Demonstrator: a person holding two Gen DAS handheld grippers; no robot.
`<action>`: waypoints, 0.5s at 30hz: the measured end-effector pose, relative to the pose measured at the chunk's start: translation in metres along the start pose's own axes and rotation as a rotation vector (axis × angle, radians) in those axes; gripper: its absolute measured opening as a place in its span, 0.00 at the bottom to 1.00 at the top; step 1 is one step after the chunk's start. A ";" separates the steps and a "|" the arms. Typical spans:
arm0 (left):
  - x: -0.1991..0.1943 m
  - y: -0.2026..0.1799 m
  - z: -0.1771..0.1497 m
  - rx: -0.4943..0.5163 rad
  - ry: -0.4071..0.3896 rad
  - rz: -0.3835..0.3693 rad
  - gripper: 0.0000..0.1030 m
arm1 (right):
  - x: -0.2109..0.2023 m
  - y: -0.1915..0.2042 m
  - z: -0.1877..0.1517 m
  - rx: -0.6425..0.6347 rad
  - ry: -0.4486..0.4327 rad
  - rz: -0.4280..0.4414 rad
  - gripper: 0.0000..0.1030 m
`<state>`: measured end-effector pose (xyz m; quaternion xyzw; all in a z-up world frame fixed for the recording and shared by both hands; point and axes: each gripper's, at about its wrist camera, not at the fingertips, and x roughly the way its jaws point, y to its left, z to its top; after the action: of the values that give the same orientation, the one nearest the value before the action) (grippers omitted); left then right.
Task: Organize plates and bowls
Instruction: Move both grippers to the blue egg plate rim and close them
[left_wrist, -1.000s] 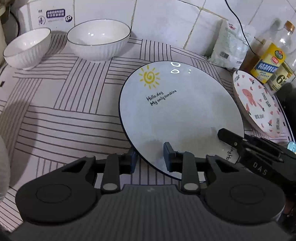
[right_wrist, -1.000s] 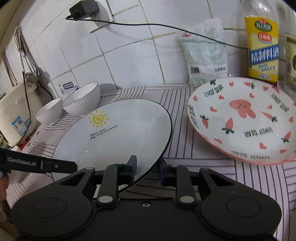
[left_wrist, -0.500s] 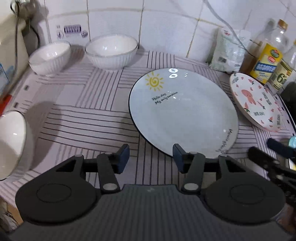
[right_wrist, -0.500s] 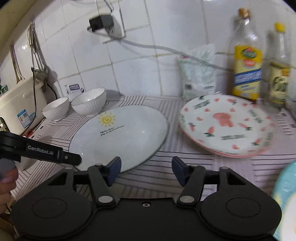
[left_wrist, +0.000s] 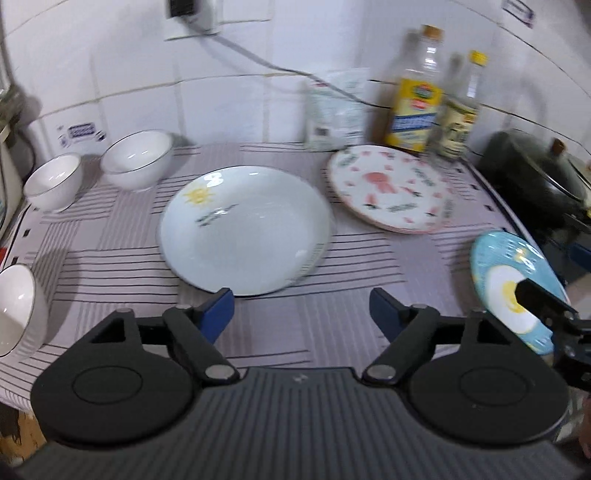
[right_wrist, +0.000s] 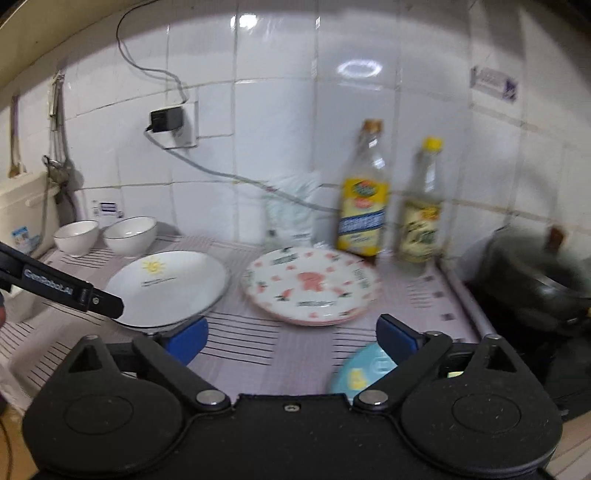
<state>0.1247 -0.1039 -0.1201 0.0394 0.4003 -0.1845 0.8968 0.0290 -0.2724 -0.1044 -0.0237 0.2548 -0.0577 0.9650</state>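
1. The left gripper (left_wrist: 301, 308) stands apart with nothing between its blue pads (left_wrist: 218, 308); its jaws have just been opening. It hangs over the striped desk (left_wrist: 110, 258), just in front of the sun plate (left_wrist: 245, 229).
2. The right gripper (right_wrist: 291, 338) is also apart and empty; its jaws have just been opening too. Its left pad (right_wrist: 186, 339) shows just before the near rim of the sun plate (right_wrist: 168, 286).
3. The sun plate lies flat on the desk, mid-desk, free of both grippers.
4. The pink plate (left_wrist: 388, 192) lies just right of the sun plate, near the back wall, in front of two bottles (left_wrist: 415, 99).
5. A blue plate (left_wrist: 513, 288) sits at the desk's right front edge, partly hidden by the other gripper's arm.
6. Two white bowls (left_wrist: 136, 158) stand side by side at the back left; a third bowl (left_wrist: 18, 310) is at the left front edge.
7. A dark pot (left_wrist: 535, 173) stands at the far right, a white bag (left_wrist: 334, 110) leans against the wall.
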 end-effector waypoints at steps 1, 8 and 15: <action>-0.001 -0.007 -0.001 0.013 -0.002 -0.007 0.83 | -0.005 -0.003 -0.002 -0.006 -0.003 -0.028 0.98; -0.003 -0.058 -0.007 0.105 0.019 -0.069 0.90 | -0.020 -0.029 -0.019 0.029 0.033 -0.137 0.98; 0.000 -0.090 -0.011 0.148 0.039 -0.091 0.92 | -0.030 -0.059 -0.037 0.122 0.017 -0.230 0.98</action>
<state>0.0844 -0.1848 -0.1201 0.0907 0.4043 -0.2535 0.8741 -0.0211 -0.3280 -0.1173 0.0064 0.2545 -0.1837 0.9494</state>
